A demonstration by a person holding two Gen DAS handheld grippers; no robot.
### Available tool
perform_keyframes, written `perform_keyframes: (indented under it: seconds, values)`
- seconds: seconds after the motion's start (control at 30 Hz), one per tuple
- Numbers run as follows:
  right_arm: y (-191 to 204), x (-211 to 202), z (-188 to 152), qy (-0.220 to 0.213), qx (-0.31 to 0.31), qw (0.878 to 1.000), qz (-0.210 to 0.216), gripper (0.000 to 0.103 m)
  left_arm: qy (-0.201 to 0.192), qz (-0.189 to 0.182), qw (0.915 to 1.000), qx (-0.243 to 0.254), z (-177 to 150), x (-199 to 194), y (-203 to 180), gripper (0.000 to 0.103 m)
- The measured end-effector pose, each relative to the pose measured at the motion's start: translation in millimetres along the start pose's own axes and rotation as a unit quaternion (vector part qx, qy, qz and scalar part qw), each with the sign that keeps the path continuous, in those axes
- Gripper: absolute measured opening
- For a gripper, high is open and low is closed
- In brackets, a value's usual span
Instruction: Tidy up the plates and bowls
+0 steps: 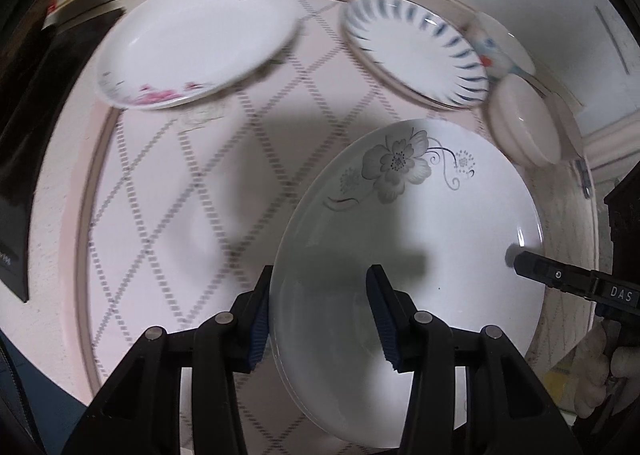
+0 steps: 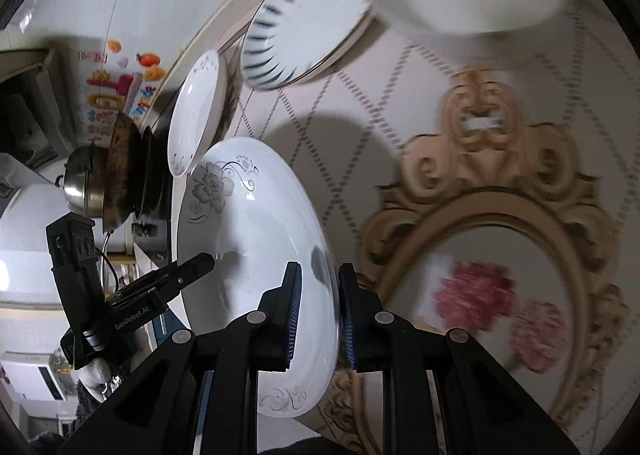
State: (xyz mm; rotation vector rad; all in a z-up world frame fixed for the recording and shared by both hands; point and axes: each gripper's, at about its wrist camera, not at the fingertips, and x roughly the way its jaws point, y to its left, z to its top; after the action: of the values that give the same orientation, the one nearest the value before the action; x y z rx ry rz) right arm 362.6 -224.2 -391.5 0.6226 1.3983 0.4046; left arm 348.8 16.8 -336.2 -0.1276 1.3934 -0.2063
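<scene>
The big white plate with a grey flower (image 1: 412, 223) was lifted above the table (image 1: 168, 183). The left gripper (image 1: 320, 319) pinched its near rim, and the right gripper (image 2: 316, 315) pinched its right rim. A pink-flower plate (image 1: 196, 43) and a blue-striped plate (image 1: 412, 51) lay farther away.

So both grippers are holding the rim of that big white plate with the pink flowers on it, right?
Not quite. The plate held at its rim by the left gripper and the right gripper carries a grey flower, as the left wrist view shows. The pink-flowered plate lies apart on the table.
</scene>
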Motion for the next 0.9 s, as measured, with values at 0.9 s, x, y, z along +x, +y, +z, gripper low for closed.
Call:
perform_keyframes:
  seconds: [0.9]
  values:
    - [-101.9, -45.0, -18.3, -0.031, 0.066, 0.997, -0.018, 0.021, 0.024, 0.021, 0.9976, 0.061, 13.4, 56.6, -81.4, 0.042]
